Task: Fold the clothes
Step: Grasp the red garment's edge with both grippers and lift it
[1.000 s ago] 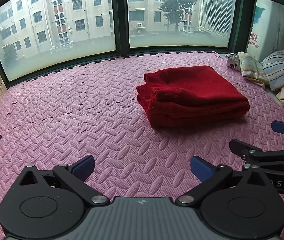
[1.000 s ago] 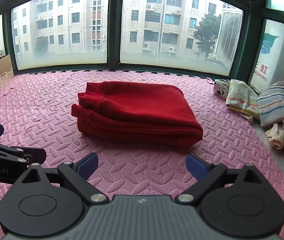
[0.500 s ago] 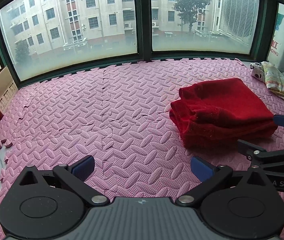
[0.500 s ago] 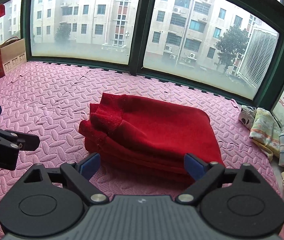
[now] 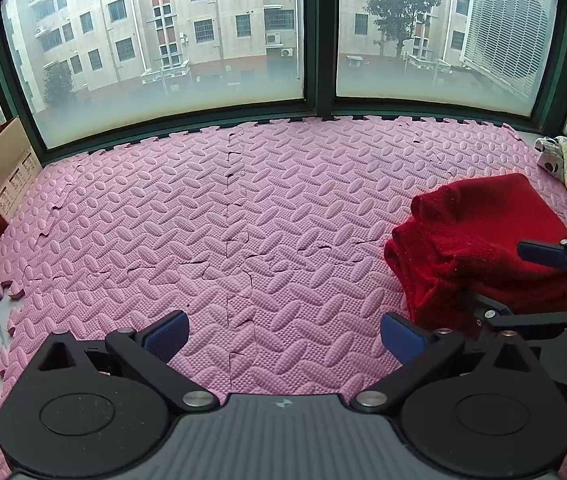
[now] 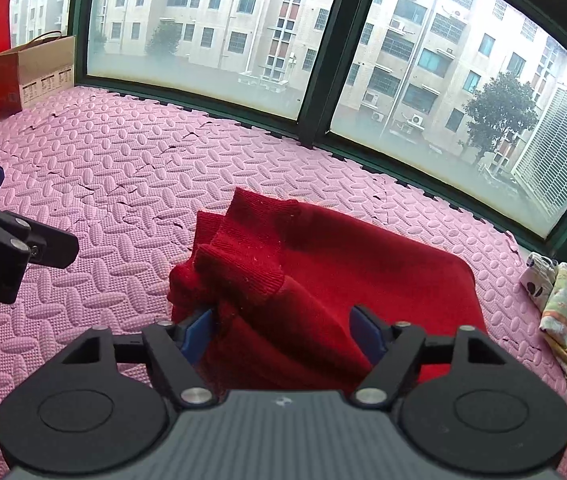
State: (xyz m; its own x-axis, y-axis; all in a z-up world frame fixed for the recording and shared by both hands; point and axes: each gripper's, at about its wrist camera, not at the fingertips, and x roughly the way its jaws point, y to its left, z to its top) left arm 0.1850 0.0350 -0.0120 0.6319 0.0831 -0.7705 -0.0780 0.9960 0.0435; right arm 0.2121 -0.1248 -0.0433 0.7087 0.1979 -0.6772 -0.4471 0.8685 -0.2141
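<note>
At nine o'clock in the left wrist view a paper bag [image 5: 1, 178] is cut off by the frame edge. The left gripper [image 5: 283, 340] hangs wide open over bare pink foam mat [image 5: 211, 216], nothing between its pads. At three o'clock the folded red sweater [image 5: 483, 240] lies on the mat, its near edge hidden behind the right gripper [image 6: 281, 330], whose jaws are closing around the sweater's near fold; whether the pads already press it is hard to tell. Patterned clothes [image 6: 563, 316] at the far right are cropped.
</note>
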